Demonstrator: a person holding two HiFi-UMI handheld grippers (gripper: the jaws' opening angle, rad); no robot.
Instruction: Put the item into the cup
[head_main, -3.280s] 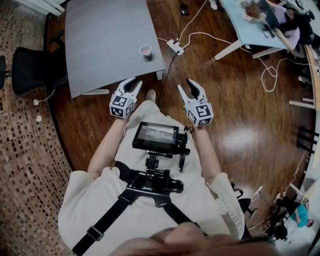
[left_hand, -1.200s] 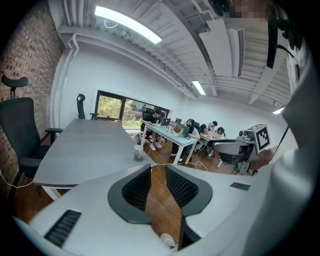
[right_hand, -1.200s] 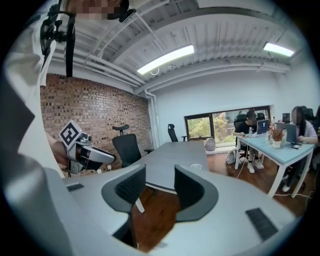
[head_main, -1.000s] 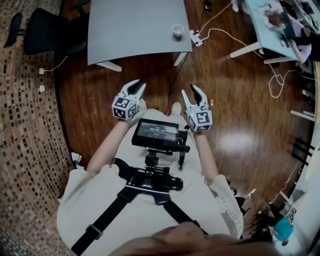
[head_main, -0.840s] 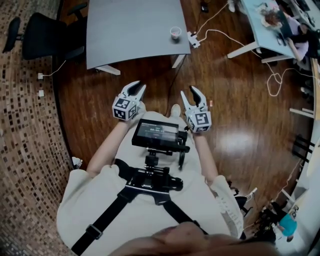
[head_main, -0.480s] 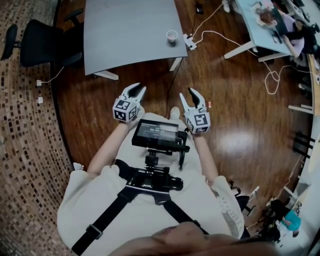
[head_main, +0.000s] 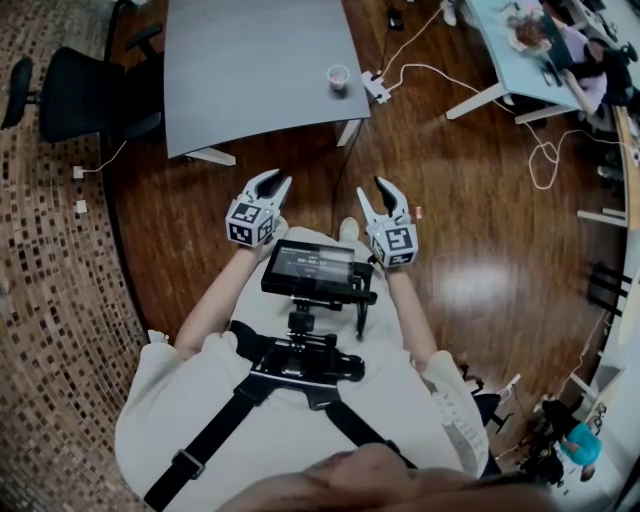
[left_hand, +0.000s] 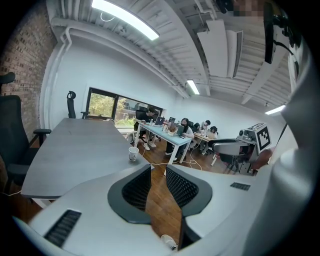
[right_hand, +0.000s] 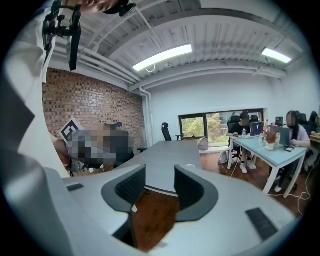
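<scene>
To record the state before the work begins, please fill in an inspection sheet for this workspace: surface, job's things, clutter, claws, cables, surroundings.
Surface: grey table, mostly bare.
Job's things: cup upright near the table's right edge; item, nothing seen.
Clutter: nothing seen.
Grippers: left claw and right claw open and empty, over the floor short of the table.
Cables: white cables and power strip on the wooden floor.
Surroundings: black chair at left; people at a light desk at upper right.
</scene>
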